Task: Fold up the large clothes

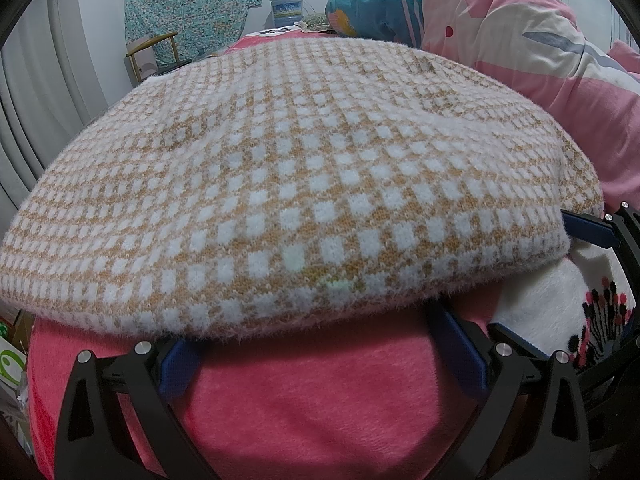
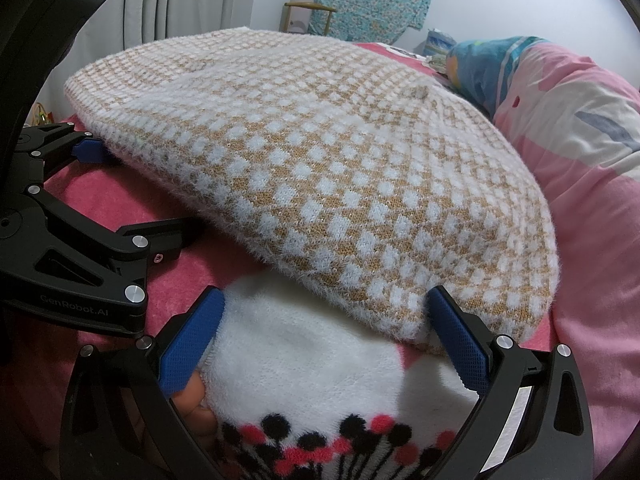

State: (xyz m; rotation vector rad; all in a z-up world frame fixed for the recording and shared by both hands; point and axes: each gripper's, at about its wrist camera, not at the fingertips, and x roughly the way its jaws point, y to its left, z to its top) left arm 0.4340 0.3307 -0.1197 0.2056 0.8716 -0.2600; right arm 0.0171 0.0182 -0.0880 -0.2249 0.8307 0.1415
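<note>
A fuzzy tan-and-white checked sweater (image 1: 296, 176) lies folded in a thick bundle on the pink bed cover (image 1: 320, 400); it also shows in the right wrist view (image 2: 320, 176). My left gripper (image 1: 320, 344) is open, its blue fingertips tucked under the sweater's near edge. My right gripper (image 2: 324, 320) is open too, its blue fingertips at the sweater's near corner, over a white fluffy patch with black and red dots (image 2: 320, 380). The left gripper's fingers (image 2: 90, 150) show at the left of the right wrist view.
A rolled pink, white and teal quilt (image 1: 520, 40) lies along the right side of the bed. A chair (image 1: 154, 52) draped with teal floral cloth and a water bottle (image 1: 286, 10) stand beyond the far end. Grey curtains hang at left.
</note>
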